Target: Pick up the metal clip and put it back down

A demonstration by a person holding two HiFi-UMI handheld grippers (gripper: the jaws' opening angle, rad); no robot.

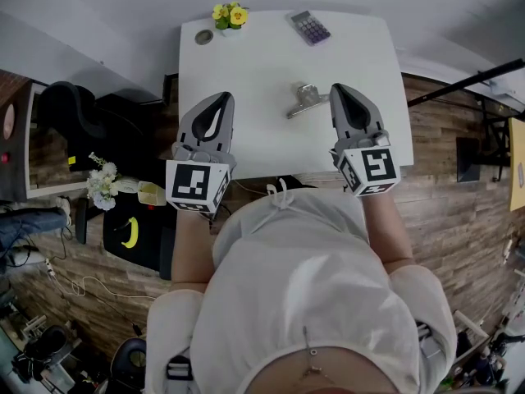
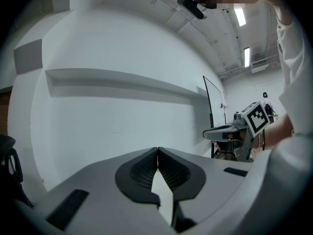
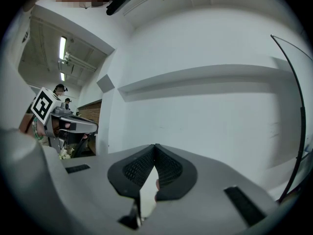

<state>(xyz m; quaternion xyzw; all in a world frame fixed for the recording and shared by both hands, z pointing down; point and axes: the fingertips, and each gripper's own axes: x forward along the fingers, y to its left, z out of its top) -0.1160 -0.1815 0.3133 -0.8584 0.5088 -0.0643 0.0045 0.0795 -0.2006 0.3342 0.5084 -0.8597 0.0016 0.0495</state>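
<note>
In the head view a metal clip (image 1: 304, 99) lies on the white table (image 1: 246, 64), just left of my right gripper (image 1: 338, 89). That gripper is shut and holds nothing; its tips meet a short way from the clip. My left gripper (image 1: 225, 97) hovers over the table's front left part, also shut and empty. In the left gripper view the left gripper (image 2: 158, 150) has its jaws pressed together and faces a white wall. The right gripper view shows the right gripper (image 3: 155, 146) shut the same way. Neither gripper view shows the clip.
At the table's far edge stand a small pot of yellow flowers (image 1: 229, 16), a round dark disc (image 1: 203, 36) and a calculator (image 1: 310, 27). A black chair (image 1: 74, 113) and a bag with a banana print (image 1: 131, 235) sit on the wooden floor at the left.
</note>
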